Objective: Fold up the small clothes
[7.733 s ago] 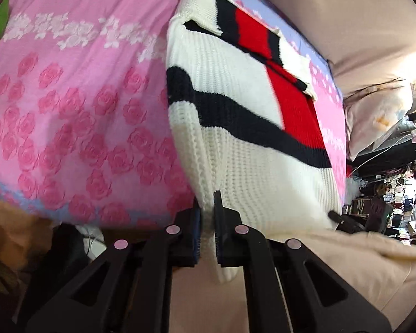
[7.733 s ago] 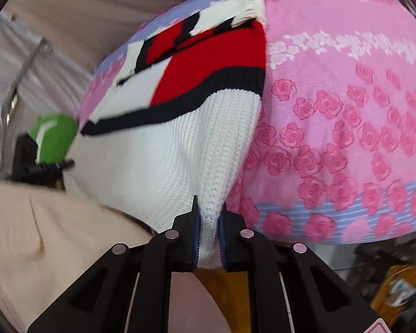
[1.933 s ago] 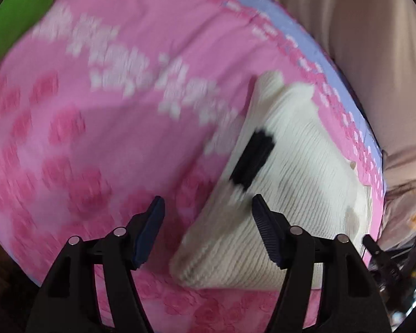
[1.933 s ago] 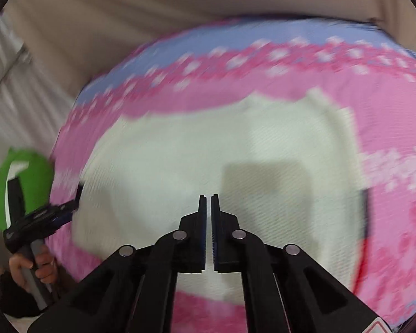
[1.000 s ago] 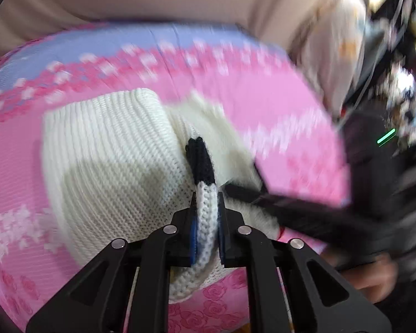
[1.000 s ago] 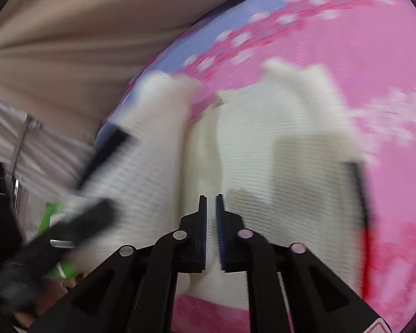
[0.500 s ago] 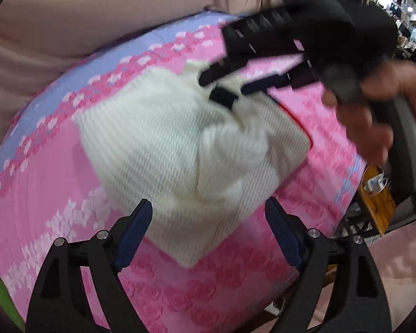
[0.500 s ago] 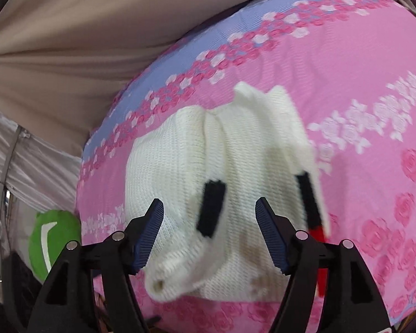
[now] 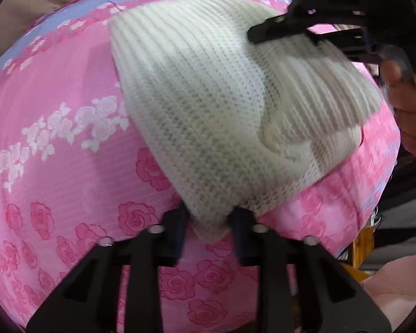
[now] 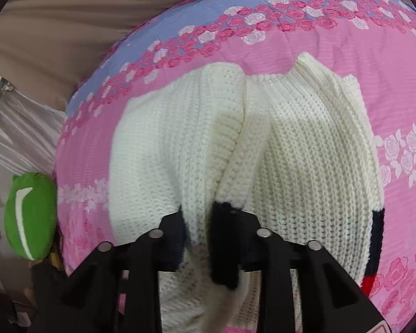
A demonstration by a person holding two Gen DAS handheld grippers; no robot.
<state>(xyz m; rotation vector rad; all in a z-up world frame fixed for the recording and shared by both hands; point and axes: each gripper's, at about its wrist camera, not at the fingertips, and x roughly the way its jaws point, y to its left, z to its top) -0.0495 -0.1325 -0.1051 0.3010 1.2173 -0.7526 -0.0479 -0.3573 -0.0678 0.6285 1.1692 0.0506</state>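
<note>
A cream knit sweater (image 9: 208,105) with black and red stripes lies folded on a pink rose-print quilt (image 9: 58,172). My left gripper (image 9: 209,222) is open, its jaws either side of the sweater's near corner. In the right wrist view the sweater (image 10: 305,166) shows both sleeves folded in, with a black cuff (image 10: 224,213) at the front. My right gripper (image 10: 198,227) is open around the sweater's near edge beside that cuff. The right gripper also shows in the left wrist view (image 9: 332,19), over the sweater's far right side.
The quilt (image 10: 319,36) has a lilac band along its far edge, with beige fabric (image 10: 69,27) behind it. A green cushion (image 10: 30,219) lies off the quilt's left side. The quilt's edge drops off at the right in the left wrist view (image 9: 374,208).
Both grippers have moved down and in to the sweater's near edges and their wide-open jaws have narrowed around the knit. The sleeve now lies folded across the body.
</note>
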